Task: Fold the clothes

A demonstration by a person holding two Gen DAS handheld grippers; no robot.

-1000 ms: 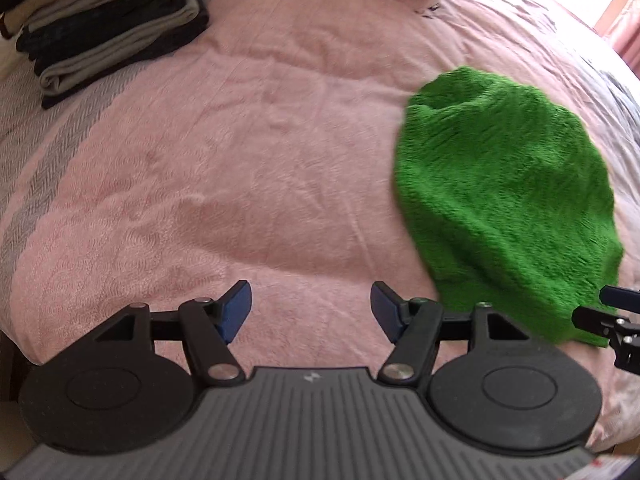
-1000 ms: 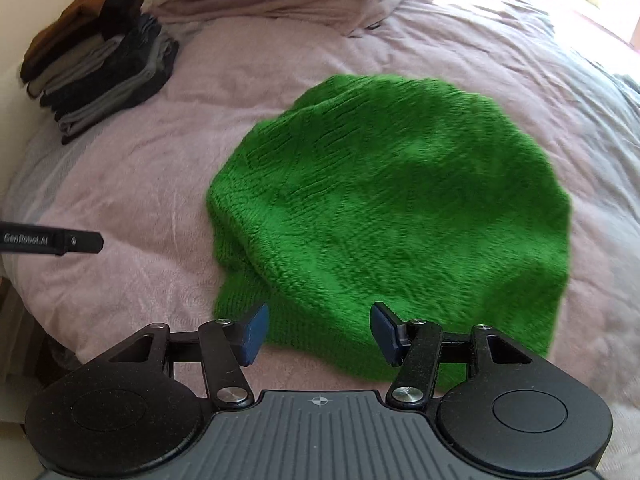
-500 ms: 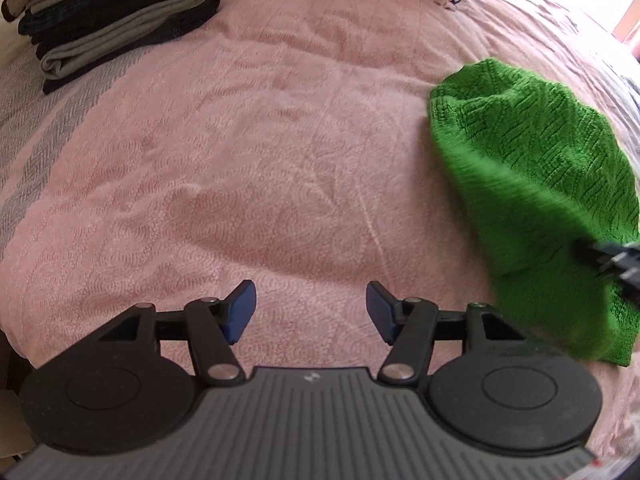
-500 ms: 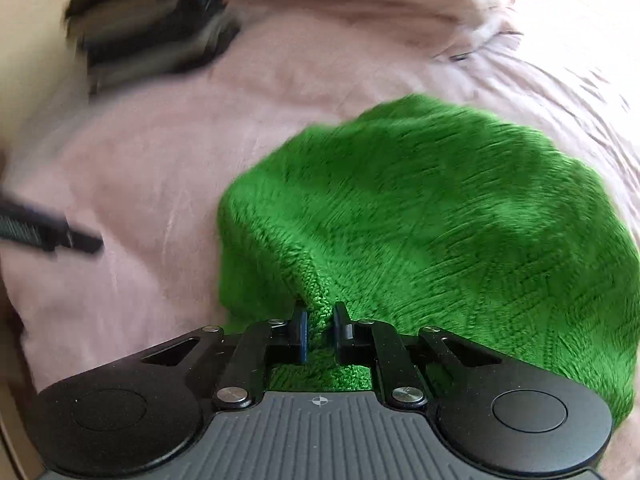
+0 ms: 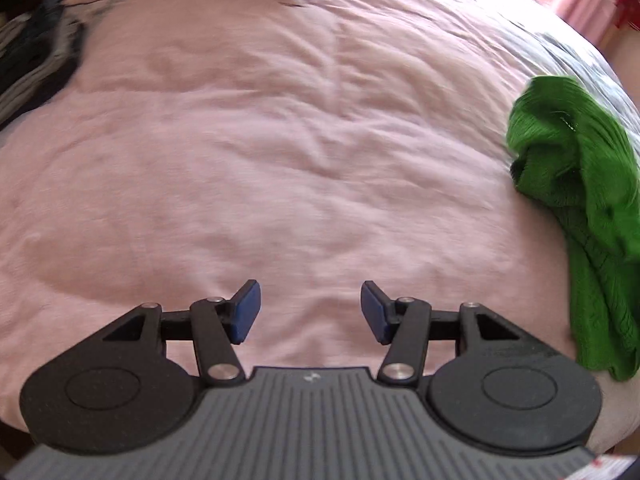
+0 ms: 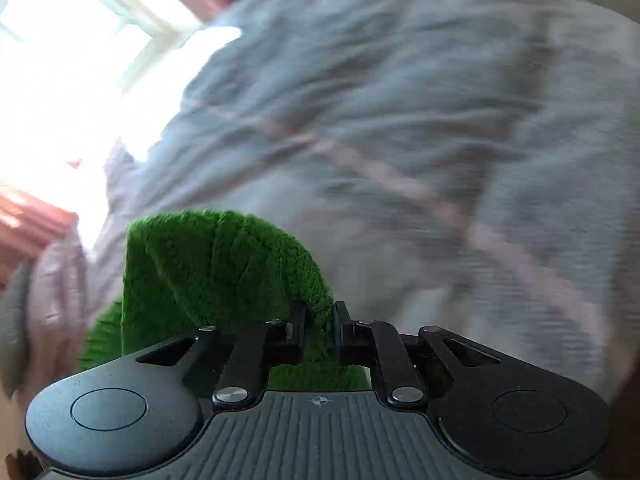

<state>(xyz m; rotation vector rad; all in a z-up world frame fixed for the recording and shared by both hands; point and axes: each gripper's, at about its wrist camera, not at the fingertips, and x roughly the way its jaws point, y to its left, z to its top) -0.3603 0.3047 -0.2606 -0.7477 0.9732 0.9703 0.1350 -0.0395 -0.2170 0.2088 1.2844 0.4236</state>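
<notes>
— Where is the bright green knitted garment (image 5: pixel 576 216) seen, and how is it lying?

— In the left wrist view it is found at three o'clock, bunched on the pale pink quilted bedspread (image 5: pixel 280 152); its long axis is run from about one o'clock down to five o'clock, with the crumpled end kept uppermost; which end is collar or hem cannot be told.

— And the right gripper (image 6: pixel 319 322)?

— It is clenched on a fold of that green knit; the fabric is seen pinched between the dark pads and humped up toward eleven o'clock; a small further parting of the jaws has just been registered, yet the cloth is held. The background is blurred into grey and pink.

— The left gripper (image 5: pixel 310 312)?

— It is released; its blue pads (image 5: pixel 245 312) are kept apart above bare bedspread, nothing being gripped; its jaws have just been narrowing. A blurred stack of dark folded clothes (image 5: pixel 36 64) is seen at ten o'clock.
</notes>
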